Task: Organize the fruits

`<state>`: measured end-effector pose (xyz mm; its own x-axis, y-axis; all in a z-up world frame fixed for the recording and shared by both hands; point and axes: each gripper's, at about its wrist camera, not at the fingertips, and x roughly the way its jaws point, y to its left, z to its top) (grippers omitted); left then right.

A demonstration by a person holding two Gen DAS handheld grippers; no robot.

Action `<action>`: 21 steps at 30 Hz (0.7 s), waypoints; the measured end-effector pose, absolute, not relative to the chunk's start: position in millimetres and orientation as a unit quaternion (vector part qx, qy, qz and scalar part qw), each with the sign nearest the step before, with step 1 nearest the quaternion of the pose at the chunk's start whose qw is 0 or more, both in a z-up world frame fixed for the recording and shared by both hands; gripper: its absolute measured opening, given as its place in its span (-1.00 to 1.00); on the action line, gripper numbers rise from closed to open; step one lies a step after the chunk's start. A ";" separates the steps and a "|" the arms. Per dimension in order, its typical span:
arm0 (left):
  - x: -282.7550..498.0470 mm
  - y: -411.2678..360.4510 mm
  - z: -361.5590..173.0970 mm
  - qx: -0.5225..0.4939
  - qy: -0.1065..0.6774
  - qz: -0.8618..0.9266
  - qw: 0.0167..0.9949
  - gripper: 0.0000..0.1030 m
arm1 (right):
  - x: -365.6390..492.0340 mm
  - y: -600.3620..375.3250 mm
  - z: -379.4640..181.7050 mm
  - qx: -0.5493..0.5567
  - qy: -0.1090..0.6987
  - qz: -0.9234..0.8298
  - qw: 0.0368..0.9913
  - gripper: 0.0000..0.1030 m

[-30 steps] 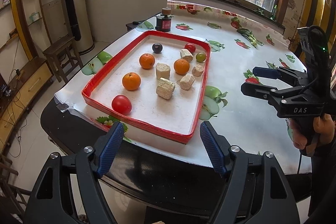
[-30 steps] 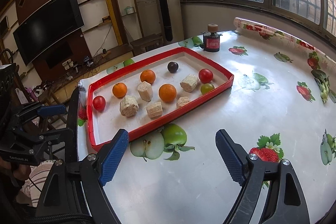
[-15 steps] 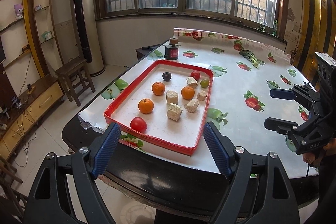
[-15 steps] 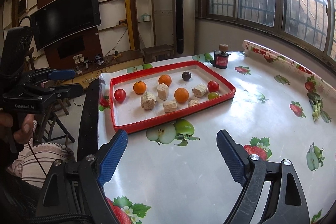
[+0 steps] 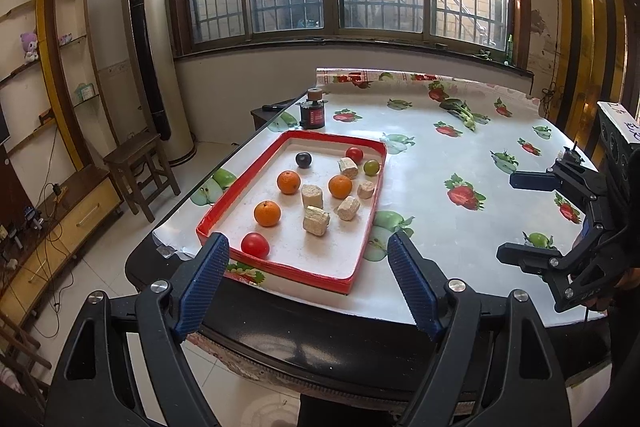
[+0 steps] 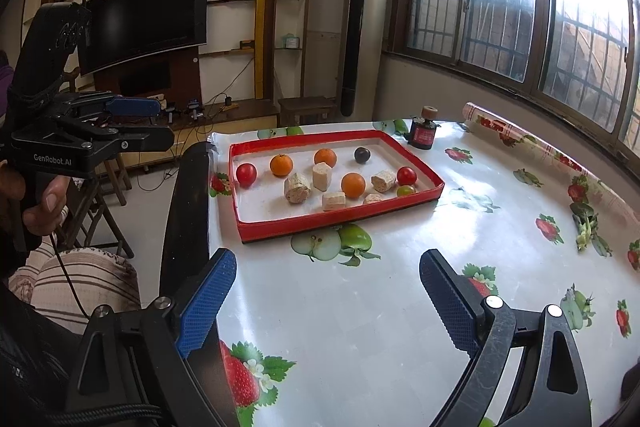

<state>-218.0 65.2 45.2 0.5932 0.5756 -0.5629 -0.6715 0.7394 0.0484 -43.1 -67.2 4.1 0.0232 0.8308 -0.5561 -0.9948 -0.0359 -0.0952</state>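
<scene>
A: Counting what lies in the red tray (image 5: 362, 223): three oranges, the nearest orange (image 5: 267, 213) on its left side, two red tomatoes with the near tomato (image 5: 255, 245) by the front rim, one dark plum (image 5: 303, 159) at the far left, one green fruit (image 5: 371, 167) against the right wall, and five pale cork-like chunks (image 5: 316, 221) in the middle.

B: Twelve pieces in all, then. None of them outside the tray?

A: All inside its walls, none stacked. The chunks sit between the oranges and the right wall, some just beside one another.

B: Where is the tray on the worktop (image 5: 472, 227)?

A: Along the left edge, its near left corner close to where the cloth ends. A small dark jar (image 5: 313, 113) stands just past its far end.

B: And free room?

A: The whole right half of the fruit-print cloth is bare, wide open from the tray's right wall across to the far rolled edge (image 6: 520, 143).

B: The tongs?

A: The left tongs (image 5: 308, 287) hang off the near edge of the worktop, jaws spread wide with nothing between them. The right tongs (image 6: 328, 303) hover over the bare cloth to the right of the tray; their jaws have just been opening and hold nothing. Both are well apart from the fruit.
</scene>
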 end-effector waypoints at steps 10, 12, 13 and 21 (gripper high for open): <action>-218.8 63.4 44.8 -0.082 0.285 0.351 0.888 0.59 | -44.2 -78.0 7.8 -0.240 0.153 0.672 0.684 0.84; -218.8 63.4 44.8 -0.083 0.285 0.351 0.888 0.59 | -44.2 -78.2 8.4 -0.239 0.153 0.672 0.684 0.84; -219.4 63.2 44.8 -0.084 0.284 0.351 0.888 0.59 | -44.3 -78.5 8.7 -0.239 0.153 0.673 0.683 0.84; -224.1 65.2 40.7 -0.095 0.279 0.352 0.888 0.59 | -44.9 -79.8 9.5 -0.238 0.155 0.672 0.684 0.84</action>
